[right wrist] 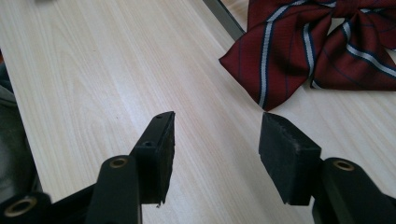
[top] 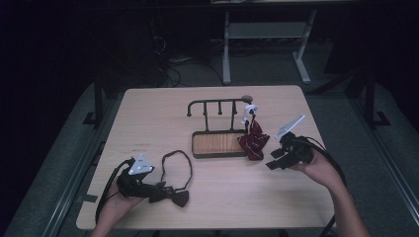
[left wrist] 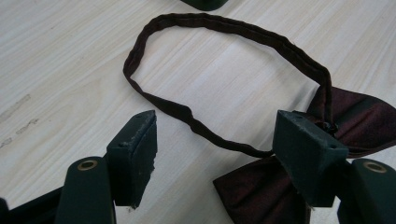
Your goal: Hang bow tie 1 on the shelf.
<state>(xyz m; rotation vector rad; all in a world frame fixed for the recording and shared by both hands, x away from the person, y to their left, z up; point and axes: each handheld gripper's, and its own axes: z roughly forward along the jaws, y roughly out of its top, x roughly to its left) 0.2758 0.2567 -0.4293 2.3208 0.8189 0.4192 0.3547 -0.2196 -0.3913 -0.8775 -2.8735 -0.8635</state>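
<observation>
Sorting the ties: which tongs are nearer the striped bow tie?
Right. The right tongs sit open just beside the striped bow tie; the left tongs are across the table.

1. Two bow ties lie on the table: one plain dark maroon fabric bow tie (top: 174, 196) with a looped neck strap, and one red bow tie with white stripes (top: 253, 141).
2. One dark metal rack with a wooden base (top: 218, 143).
3. Two black handheld two-jaw grippers, the left gripper (top: 159, 190) and the right gripper (top: 275, 159).
</observation>
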